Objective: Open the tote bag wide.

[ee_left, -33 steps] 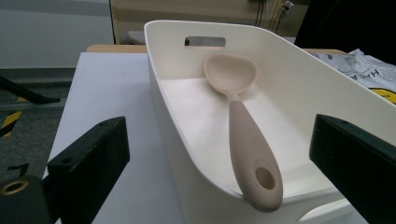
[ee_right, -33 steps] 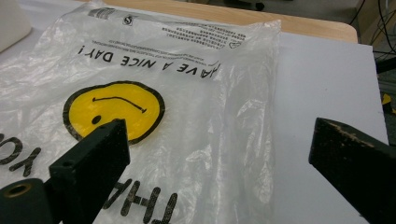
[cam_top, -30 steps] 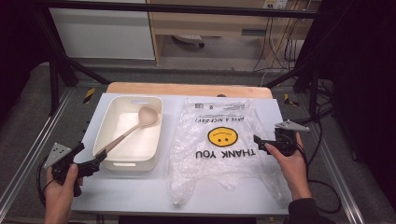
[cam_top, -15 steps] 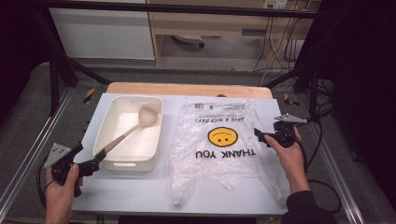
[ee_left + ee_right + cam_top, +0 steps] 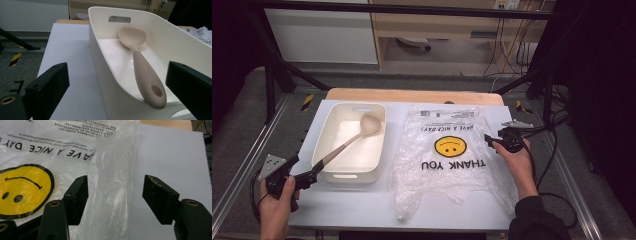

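High view shows a beige spoon lying slantwise in a white tub, handle end propped on the near rim. Beside the tub a clear smiley-face bag lies flat on the tabletop. Left claw gapes just before the spoon's handle; right claw stands open over the bag's edge.

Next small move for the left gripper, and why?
Probably ease the left gripper forward and close on the spoon handle. Its jaws are open, with the handle end between them, propped over the near rim of the white bin. The right gripper is open astride the plastic bag edge.
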Motion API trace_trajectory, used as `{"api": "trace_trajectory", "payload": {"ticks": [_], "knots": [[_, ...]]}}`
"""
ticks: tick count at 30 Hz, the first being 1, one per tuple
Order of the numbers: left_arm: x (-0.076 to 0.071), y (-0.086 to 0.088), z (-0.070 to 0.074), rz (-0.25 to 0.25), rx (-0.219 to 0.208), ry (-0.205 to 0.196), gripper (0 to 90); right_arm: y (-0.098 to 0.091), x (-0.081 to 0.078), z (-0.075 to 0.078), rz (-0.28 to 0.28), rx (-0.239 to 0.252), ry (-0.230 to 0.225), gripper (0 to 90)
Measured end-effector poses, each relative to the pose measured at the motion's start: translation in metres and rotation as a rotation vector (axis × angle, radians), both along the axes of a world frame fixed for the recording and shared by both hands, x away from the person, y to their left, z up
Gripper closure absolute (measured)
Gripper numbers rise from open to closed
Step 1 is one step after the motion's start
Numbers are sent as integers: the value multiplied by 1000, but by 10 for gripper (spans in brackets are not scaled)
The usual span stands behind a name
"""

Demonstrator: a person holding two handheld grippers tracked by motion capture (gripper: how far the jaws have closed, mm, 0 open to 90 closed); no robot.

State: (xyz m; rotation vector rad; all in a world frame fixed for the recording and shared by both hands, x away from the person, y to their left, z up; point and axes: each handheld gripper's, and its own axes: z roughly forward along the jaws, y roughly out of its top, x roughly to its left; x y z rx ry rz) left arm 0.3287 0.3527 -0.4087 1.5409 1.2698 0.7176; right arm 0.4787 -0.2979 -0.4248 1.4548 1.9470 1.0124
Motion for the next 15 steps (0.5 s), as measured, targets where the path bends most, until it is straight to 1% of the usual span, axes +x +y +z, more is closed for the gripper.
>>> {"api": "trace_trajectory", "payload": {"ticks": [1, 2, 3, 5, 6, 7, 8, 11, 12, 14, 15], "knots": [[0, 0, 0, 0, 0, 0, 46, 0, 2, -3, 4, -4, 17, 393], [0, 0, 0, 1, -2, 0, 46, 0, 2, -3, 4, -4, 17, 393], [1, 0, 0, 1, -2, 0, 45, 1, 5, -9, -5, -16, 37, 410], [1, 0, -1, -1, -1, 1, 45, 0, 7, -15, -5, -17, 67, 435], [1, 0, -1, -1, -1, 1, 45, 0, 7, -15, -5, -17, 67, 435], [0, 0, 0, -2, 3, 1, 46, 2, 9, -19, -2, -30, 84, 463], [0, 0, 0, -3, 3, 0, 45, 2, 9, -22, 1, -42, 87, 472], [0, 0, 0, -4, 2, -2, 46, 3, 9, -24, 17, -32, 108, 599], [0, 0, 0, -4, 3, -2, 45, 3, 9, -25, 31, -43, 105, 643], [0, -1, 0, -4, 3, -1, 45, 4, 7, -24, 46, -34, 113, 734], [0, -1, 0, -4, 3, -1, 45, 4, 7, -24, 46, -34, 113, 734]]}}
